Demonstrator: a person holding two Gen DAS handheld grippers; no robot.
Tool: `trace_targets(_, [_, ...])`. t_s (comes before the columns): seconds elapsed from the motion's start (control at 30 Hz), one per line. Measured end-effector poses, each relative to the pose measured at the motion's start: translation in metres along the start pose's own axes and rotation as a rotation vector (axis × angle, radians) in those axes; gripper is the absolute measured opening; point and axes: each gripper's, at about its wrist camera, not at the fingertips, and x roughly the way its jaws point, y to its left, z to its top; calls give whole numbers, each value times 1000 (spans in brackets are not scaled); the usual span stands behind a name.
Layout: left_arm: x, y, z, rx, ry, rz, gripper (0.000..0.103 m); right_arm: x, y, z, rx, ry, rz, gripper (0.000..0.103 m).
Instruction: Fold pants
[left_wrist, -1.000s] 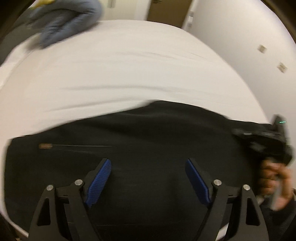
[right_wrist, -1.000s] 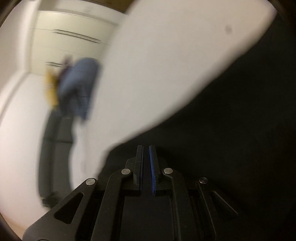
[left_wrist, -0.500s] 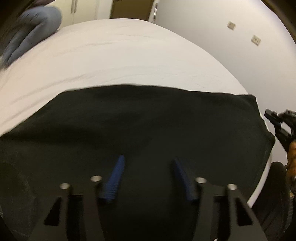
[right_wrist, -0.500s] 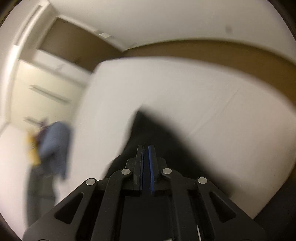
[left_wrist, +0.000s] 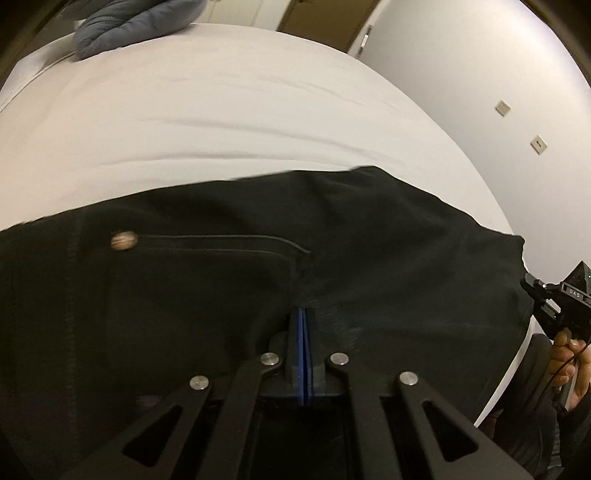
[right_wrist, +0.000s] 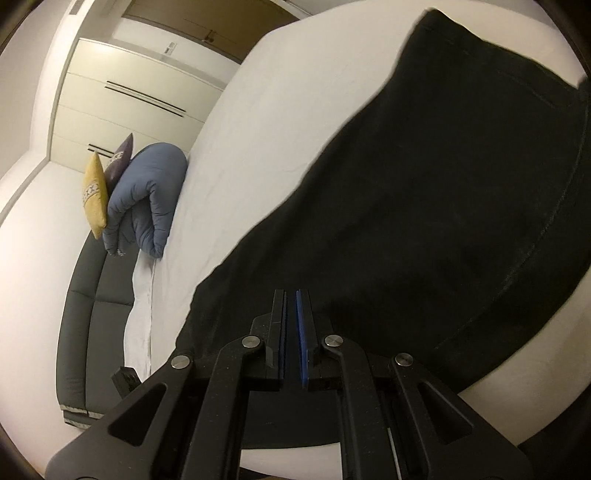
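Left wrist view: black pants (left_wrist: 258, 266) spread across near edge of white bed (left_wrist: 240, 110), tan button (left_wrist: 124, 240) at waistband, pocket seam alongside. Left gripper (left_wrist: 303, 314) pads pressed together, pinching fabric fold near pocket corner. Right gripper (left_wrist: 532, 286) visible at pants' far right edge. Blue duvet (left_wrist: 136, 22) bundled at bed's far end.

Right wrist view: right gripper (right_wrist: 291, 299) fingers nearly together, narrow slit between; grip on pants (right_wrist: 443, 192) edge, cannot tell. Yellow cushion (right_wrist: 95, 194) beside blue duvet (right_wrist: 151, 199).

You can make out one small label, seemingly "DAS", on your right claw (left_wrist: 570, 293); nothing else is legible.
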Motion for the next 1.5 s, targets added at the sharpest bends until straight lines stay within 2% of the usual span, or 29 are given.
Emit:
trace_targets(0.03, [-3,5,-2,-8,-5,12,5,14,9,-3,-14,-1,5,8])
trace_targets(0.07, [-10,10,-7,-23,-12,24,5,22,13,-9,-27,4,15,15])
trace_targets(0.1, [-22,15,-17,-46,-24,40,5,19,22,-27,-37,13,27,28])
trace_targets(0.13, [-29,32,-26,-65,-33,73,5,26,31,-29,-52,28,44,37])
trace_targets(0.17, [-41,42,-29,-85,-46,108,5,27,40,-30,-58,33,54,60])
trace_targets(0.2, [-49,47,-30,-107,-61,109,5,23,50,-28,-55,32,68,68])
trace_targets(0.23, [-57,49,-31,-125,-76,123,4,11,48,-33,-48,32,97,68])
trace_targets(0.3, [-70,37,-31,-136,-118,134,6,32,68,-47,-48,92,167,68])
trace_targets(0.37, [-66,7,-29,-134,-142,77,6,65,95,-62,-38,156,213,68])
trace_targets(0.43, [-54,-26,-26,-106,-134,34,15,97,94,-84,11,223,212,66])
trace_targets(0.47, [-44,-39,-22,-99,-122,17,18,103,90,-91,17,229,215,58])
trace_targets(0.5, [-32,-51,-23,-89,-102,6,20,109,88,-93,-1,215,205,39])
trace_targets(0.57, [-5,-71,-25,-68,-43,13,20,123,78,-97,19,216,168,16])
trace_targets(0.6, [9,-77,-28,-70,-9,18,20,116,59,-91,84,197,163,8])
trace_targets(0.67, [18,-83,-31,-70,-35,47,20,92,15,-74,197,115,126,1])
trace_targets(0.8, [16,-67,-32,-138,-36,-8,20,16,-51,-40,310,-89,35,0])
trace_targets(0.9, [14,-56,-33,-150,-28,-33,19,-31,-95,-21,352,-204,1,0])
trace_targets(0.97, [3,-34,-40,-160,-28,-41,18,-64,-117,-12,374,-303,-27,0])
trace_targets(1.03, [-1,-29,-38,-166,-28,-43,18,-97,-130,-4,372,-361,-43,0])
trace_targets(1.1, [-4,-29,-37,-177,-26,-37,17,-131,-134,1,335,-408,-149,17])
trace_targets(1.13, [-4,-36,-36,-183,-28,-40,17,-146,-133,1,321,-426,-167,22])
trace_targets(1.17, [-4,-42,-36,-183,-32,-54,17,-158,-132,-1,324,-445,-142,43])
trace_targets(1.2, [-8,-49,-34,-177,-42,-81,17,-166,-130,-5,339,-456,-120,70])
trace_targets(1.23, [-10,-58,-33,-157,-49,-98,17,-171,-127,-11,353,-466,-102,75])
trace_targets(1.3, [-10,-76,-30,-119,-49,-122,17,-168,-117,-23,337,-458,-41,76])
trace_targets(1.37, [-3,-87,-28,-119,-30,-150,17,-152,-113,-29,332,-407,0,76])
trace_targets(1.43, [5,-91,-30,-126,-11,-159,17,-130,-120,-33,400,-357,19,75])
trace_targets(1.5, [11,-90,-34,-134,10,-164,17,-109,-109,-28,447,-355,52,74])
